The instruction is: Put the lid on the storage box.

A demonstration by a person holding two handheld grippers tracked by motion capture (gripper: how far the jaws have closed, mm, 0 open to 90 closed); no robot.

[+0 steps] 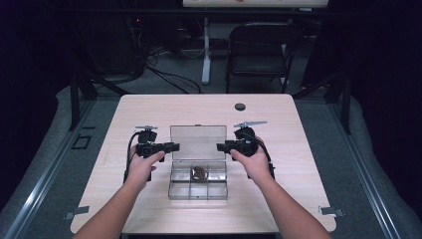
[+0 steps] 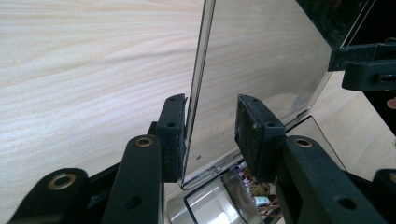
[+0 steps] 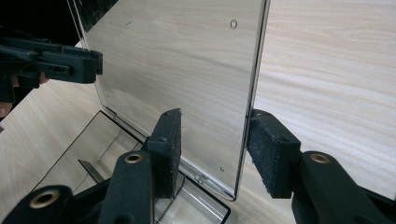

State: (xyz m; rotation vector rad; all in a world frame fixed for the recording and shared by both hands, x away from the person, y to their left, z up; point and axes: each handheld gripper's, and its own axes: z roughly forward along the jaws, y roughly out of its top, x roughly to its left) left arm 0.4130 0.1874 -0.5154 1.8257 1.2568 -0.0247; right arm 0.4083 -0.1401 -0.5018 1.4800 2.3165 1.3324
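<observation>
You've got a clear compartment box (image 1: pixel 198 183) mid-desk (image 1: pixel 149 107), its lid (image 1: pixel 198 142) standing upright at the far side, and a tool at each side edge of that lid.

Left tool (image 1: pixel 171 147): the lid's left edge sits between the jaws. In the left gripper view the lid edge (image 2: pixel 194 93) lies right against the left pad (image 2: pixel 173 135), w/ clear daylight to the right one, so it's spread, not pinching. Right tool (image 1: pixel 221 147): same story mirrored. In the right gripper view the lid edge (image 3: pixel 254 88) runs down next to the right pad (image 3: pixel 271 151), left pad well off the pane. Spread too.

Step in hand, I'd say: working the lid, either just let go after opening or lining up to close it. Can't tell which.

Small brownish item (image 1: pixel 200 173) sits in the box's back-middle compartment.

Next, if you're closing: squeeze both sides evenly, swing the lid twd you together, keep both hands level so the hinge doesn't twist. If done, back both tools straight out sideways w/o nudging the lid.
</observation>
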